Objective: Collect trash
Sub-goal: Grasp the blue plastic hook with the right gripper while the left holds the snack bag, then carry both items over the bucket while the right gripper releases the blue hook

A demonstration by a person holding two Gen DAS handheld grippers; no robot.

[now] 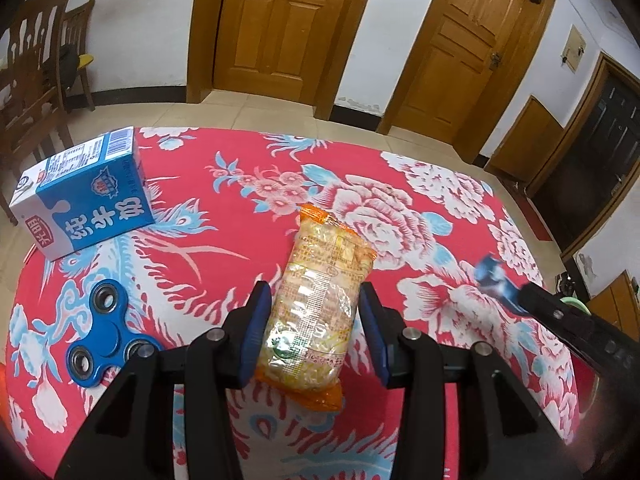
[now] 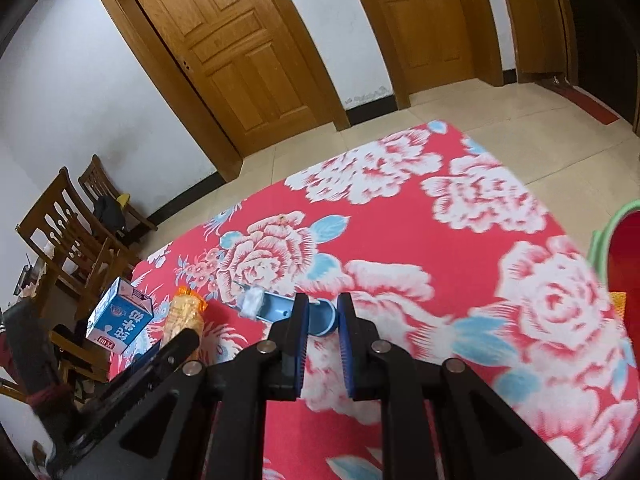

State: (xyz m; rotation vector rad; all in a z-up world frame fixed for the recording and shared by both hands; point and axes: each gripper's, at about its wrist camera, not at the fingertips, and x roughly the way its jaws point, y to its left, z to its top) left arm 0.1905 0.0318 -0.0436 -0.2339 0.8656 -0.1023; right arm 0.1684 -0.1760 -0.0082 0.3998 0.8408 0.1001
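Observation:
An orange noodle packet (image 1: 320, 300) lies lengthwise between the blue pads of my left gripper (image 1: 314, 286), which press on both its sides. In the right wrist view the packet (image 2: 184, 316) shows at the left, partly behind the left gripper's arm. My right gripper (image 2: 323, 304) is shut on the round end of a light-blue plastic item (image 2: 280, 308) with a white tip, held above the cloth. Seen from the left wrist, the right gripper (image 1: 508, 290) is blurred at the right edge, with the blue item (image 1: 494, 276) sticking out of it.
A red floral cloth (image 1: 400, 168) covers the table. A blue milk carton (image 1: 84, 196) lies at its left corner, with a blue fidget spinner (image 1: 108, 340) nearer me. A green-rimmed red bin (image 2: 616, 248) stands at the right table edge. Wooden chairs (image 2: 68, 232) stand at the left.

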